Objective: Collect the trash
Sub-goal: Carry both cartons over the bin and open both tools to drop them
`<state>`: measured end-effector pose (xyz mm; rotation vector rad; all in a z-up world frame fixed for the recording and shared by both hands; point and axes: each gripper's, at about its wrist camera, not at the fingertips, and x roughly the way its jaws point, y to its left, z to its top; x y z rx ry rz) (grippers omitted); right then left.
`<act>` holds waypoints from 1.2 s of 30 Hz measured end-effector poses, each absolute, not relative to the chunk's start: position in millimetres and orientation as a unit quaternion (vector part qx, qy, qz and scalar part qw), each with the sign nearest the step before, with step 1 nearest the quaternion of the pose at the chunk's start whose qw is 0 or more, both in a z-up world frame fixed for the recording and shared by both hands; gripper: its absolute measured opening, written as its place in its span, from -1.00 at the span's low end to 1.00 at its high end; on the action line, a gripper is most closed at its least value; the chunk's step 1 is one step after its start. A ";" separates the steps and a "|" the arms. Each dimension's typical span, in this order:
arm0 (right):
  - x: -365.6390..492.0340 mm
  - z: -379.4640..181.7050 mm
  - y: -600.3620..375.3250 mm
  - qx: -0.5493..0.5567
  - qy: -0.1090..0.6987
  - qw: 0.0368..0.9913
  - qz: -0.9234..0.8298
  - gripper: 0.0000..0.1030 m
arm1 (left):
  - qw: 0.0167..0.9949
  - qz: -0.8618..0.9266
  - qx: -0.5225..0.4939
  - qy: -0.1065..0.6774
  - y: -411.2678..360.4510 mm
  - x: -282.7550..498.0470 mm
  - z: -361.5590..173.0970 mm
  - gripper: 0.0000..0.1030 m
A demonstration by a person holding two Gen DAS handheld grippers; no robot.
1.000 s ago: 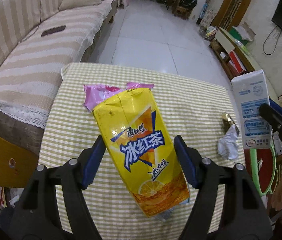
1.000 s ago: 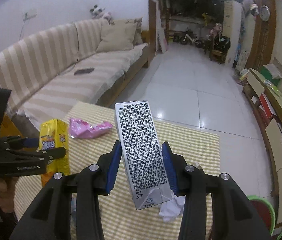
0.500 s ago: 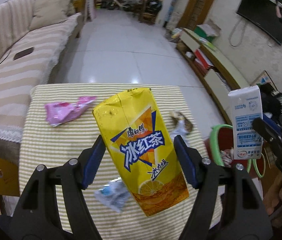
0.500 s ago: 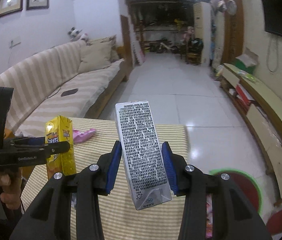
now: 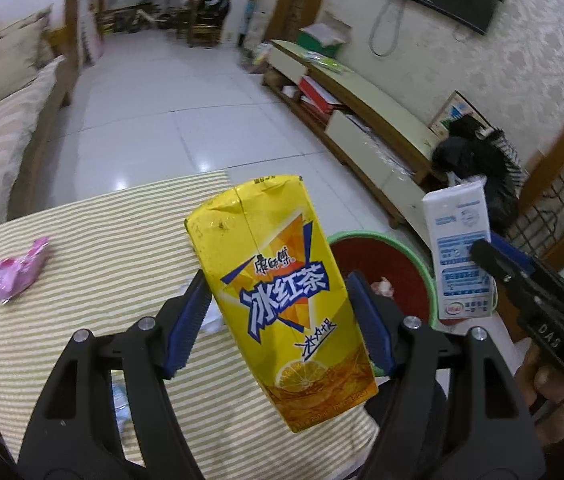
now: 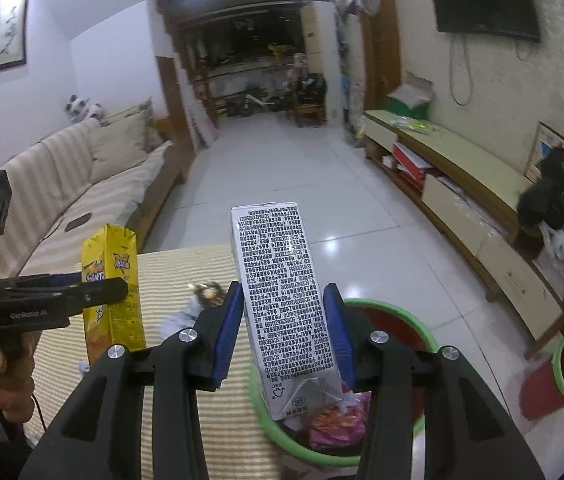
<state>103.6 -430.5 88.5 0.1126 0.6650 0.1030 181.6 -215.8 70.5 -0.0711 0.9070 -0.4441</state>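
Jaws of the left gripper [image 5: 278,320] are part open, clamped on a yellow tea carton [image 5: 278,292] held upright with a slight tilt. Jaws of the right gripper [image 6: 284,332] sit narrower, pinching a white milk carton [image 6: 282,300] by its sides.

Both cartons are off the worktop [image 5: 94,240] and near the bin [image 5: 414,256], red inside with a green rim, on the floor just right of the worktop edge. The milk carton hangs over the bin's left rim, scraps already inside. The tea carton is still partly over the worktop, bin just behind it.

Step in hand, I'd say: carry over, then drop. Do it well by getting each carton fully past the green rim before letting go, bottom end low. Release one at a time so the grippers don't knock each other. The tea carton needs more travel to the right.

Left over: pink wrapper [image 5: 18,272] at the far left, crumpled bits [image 6: 202,300] mid-worktop.
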 end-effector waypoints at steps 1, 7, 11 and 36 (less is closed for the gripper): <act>103.1 87.3 -436.0 0.057 0.327 0.942 0.047 -0.22 | 0.873 -0.218 -0.032 0.435 -222.5 182.2 70.0 0.31; 102.0 75.6 -469.4 0.076 0.332 0.940 0.024 -0.22 | 0.863 -0.248 -0.018 0.440 -262.4 190.4 63.9 0.31; 104.6 66.9 -485.4 0.091 0.338 0.937 0.015 -0.22 | 0.861 -0.261 -0.014 0.437 -281.8 192.3 61.8 0.31; 132.3 25.9 -513.2 0.133 0.368 0.920 0.005 -0.21 | 0.829 -0.301 0.004 0.472 -349.0 213.2 30.4 0.31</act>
